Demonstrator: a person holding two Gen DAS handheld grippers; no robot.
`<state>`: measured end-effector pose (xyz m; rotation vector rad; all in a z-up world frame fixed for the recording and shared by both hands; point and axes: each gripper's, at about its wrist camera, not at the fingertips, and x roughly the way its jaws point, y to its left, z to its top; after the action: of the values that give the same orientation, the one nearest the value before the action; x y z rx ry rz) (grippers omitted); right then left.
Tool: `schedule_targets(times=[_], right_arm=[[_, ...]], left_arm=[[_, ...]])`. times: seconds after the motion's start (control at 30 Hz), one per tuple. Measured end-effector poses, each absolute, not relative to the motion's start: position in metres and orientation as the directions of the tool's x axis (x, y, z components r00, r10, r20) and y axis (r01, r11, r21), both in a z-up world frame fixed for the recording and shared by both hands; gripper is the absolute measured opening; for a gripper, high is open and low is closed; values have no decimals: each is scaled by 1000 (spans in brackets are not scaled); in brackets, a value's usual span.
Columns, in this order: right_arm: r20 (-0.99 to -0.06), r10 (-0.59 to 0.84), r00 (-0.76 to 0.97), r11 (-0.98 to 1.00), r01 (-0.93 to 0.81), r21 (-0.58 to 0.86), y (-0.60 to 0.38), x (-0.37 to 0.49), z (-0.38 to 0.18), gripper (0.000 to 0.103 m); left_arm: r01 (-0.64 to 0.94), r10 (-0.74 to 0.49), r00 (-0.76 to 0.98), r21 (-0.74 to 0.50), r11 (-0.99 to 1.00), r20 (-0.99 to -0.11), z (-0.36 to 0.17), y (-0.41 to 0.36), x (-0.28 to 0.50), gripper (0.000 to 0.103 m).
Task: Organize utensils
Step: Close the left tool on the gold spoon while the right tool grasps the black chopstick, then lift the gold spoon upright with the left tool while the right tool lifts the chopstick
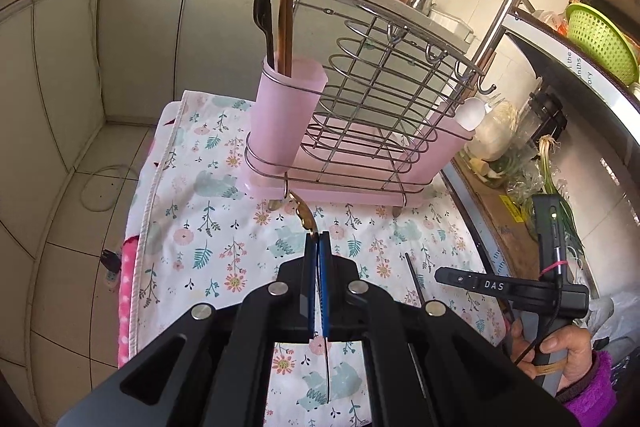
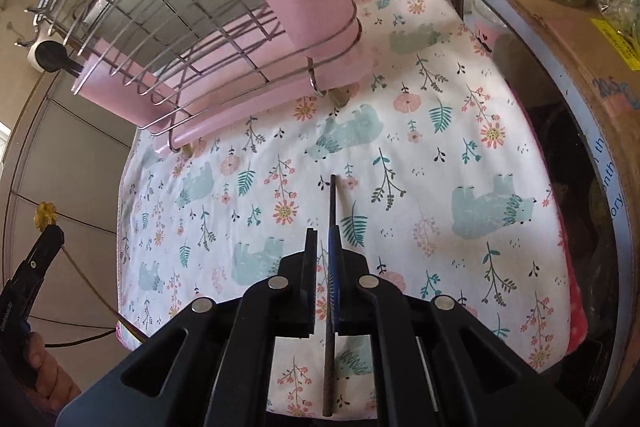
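The left tool (image 1: 319,239) is seen clamped shut on a slim gold-handled utensil (image 1: 306,217), whose ornate gold end projects past the fingertips toward the rack while its thin shaft runs back between the pads. The right tool (image 2: 325,233) is narrowed almost fully, and a dark chopstick (image 2: 332,203) is held against its blue pad, its tip reaching forward over the floral cloth (image 2: 440,155) covering the surface. A wire drying rack (image 1: 384,107) on a pink tray stands on the cloth, just beyond the left tool. In its nearer pink cup (image 1: 280,115), a black spoon (image 1: 264,15) and brown chopsticks (image 1: 286,11) are stood upright. A white spoon (image 1: 471,115) is seen at the far cup.
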<state>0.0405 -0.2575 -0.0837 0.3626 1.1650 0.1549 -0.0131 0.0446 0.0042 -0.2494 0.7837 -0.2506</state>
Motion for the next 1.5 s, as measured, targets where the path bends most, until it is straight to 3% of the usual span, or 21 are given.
schedule_targets(times=[0.1,0.2,0.3,0.87,0.93,1.0,1.1,1.23,1.5], right_arm=[[-878,308,367,930,79,359,-258,52,-91,9],[-883,315,349,931,69,359,-253,60,-95,24],[-883,323,340,931,56,361,-247,65,-98,28],[-934,216,285,976,-87,200,-215,88,-119,27],[-935,200,292,979,-107,176,-211,88,-120,25],[-933,187,308,981,-116,159,-208,85,-121,11],[-916,239,324,970,-118,211,-215,81,-120,4],[-860,287,422,958,-151,245,-228,59,-104,4],[-640,373,671,927,-251,277,-245,19,-26,4]], left_arm=[[138,-324,686,-321,937,-651,4,46,-9,1],[135,-331,682,-333,933,-652,2,50,-5,1],[119,-317,672,-324,938,-669,0,53,-1,1],[52,-244,666,-283,958,-705,2,41,9,1],[45,-232,663,-271,962,-712,3,38,11,1],[41,-223,660,-261,964,-718,4,35,14,1],[34,-214,666,-258,966,-715,6,33,16,1],[26,-217,676,-272,962,-705,10,34,16,1],[27,-202,753,-277,961,-626,41,42,9,1]])
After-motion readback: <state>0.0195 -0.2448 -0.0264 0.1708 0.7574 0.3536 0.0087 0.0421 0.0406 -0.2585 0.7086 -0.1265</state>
